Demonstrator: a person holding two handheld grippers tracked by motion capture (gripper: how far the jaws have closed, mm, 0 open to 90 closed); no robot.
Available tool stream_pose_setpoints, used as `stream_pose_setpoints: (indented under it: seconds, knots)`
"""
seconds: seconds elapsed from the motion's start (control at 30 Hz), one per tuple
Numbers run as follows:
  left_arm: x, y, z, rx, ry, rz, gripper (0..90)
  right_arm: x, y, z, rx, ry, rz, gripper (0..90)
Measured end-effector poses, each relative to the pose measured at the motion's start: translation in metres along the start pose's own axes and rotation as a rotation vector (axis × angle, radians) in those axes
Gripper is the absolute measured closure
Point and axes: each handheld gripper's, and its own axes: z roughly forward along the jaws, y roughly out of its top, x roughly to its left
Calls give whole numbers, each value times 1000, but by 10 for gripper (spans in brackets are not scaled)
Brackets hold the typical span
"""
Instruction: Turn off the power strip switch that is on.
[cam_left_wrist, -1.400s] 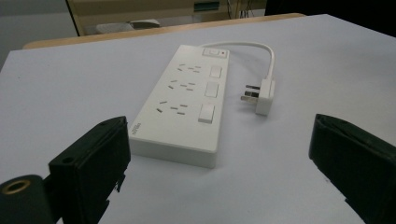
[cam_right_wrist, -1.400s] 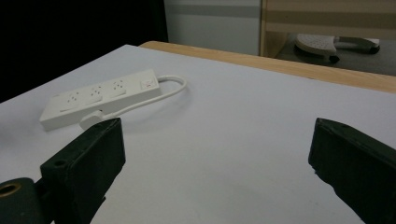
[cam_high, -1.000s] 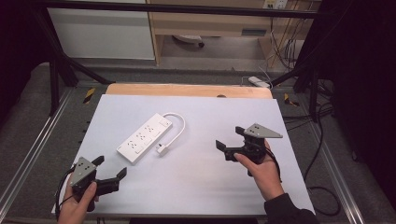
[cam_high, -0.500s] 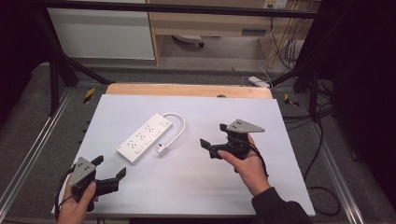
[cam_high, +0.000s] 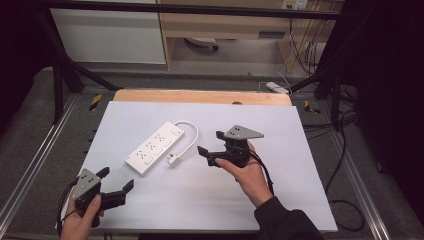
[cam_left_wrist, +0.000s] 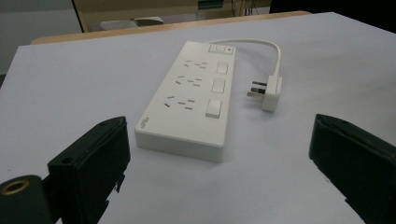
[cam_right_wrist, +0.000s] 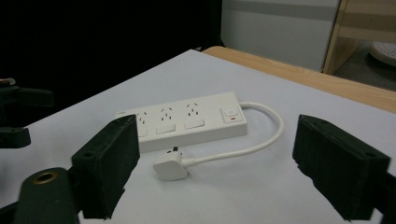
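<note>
High view puts the left gripper (cam_high: 116, 181) nearest, jaws spread and empty above the white tabletop (cam_high: 300, 190). Ahead of those jaws lies the white power strip (cam_high: 155, 147). Right gripper (cam_high: 210, 143), jaws spread wide, holds nothing; the plug (cam_right_wrist: 171, 166) lies just ahead between them, its short cord (cam_right_wrist: 261, 140) looping to the strip beyond.

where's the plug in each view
High view: plug left of centre, just right of the power strip.
Left gripper view: upper right, right of the strip.
Right gripper view: lower centre, in front of the strip.
Shared landmark: the strip's red-marked switch.
</note>
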Motion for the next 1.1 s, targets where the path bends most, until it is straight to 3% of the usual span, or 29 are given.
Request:
stream_pose_setpoints:
  seconds: [0.37, 0.73, 0.9, 1.1]
  knots:
    - [1, 0, 0, 3, 7, 4, 51, 8, 4, 20, -28, 5, -15, 505]
    - [1, -1, 1, 9, 1, 3, 51, 23, 2, 42, -26, 56, -52, 805]
    - [1, -1, 1, 11, 3, 3, 51, 27, 0, 52, -27, 71, -58, 880]
    - [1, -1, 1, 15, 6, 10, 51, 30, -3, 60, -18, 78, -63, 900]
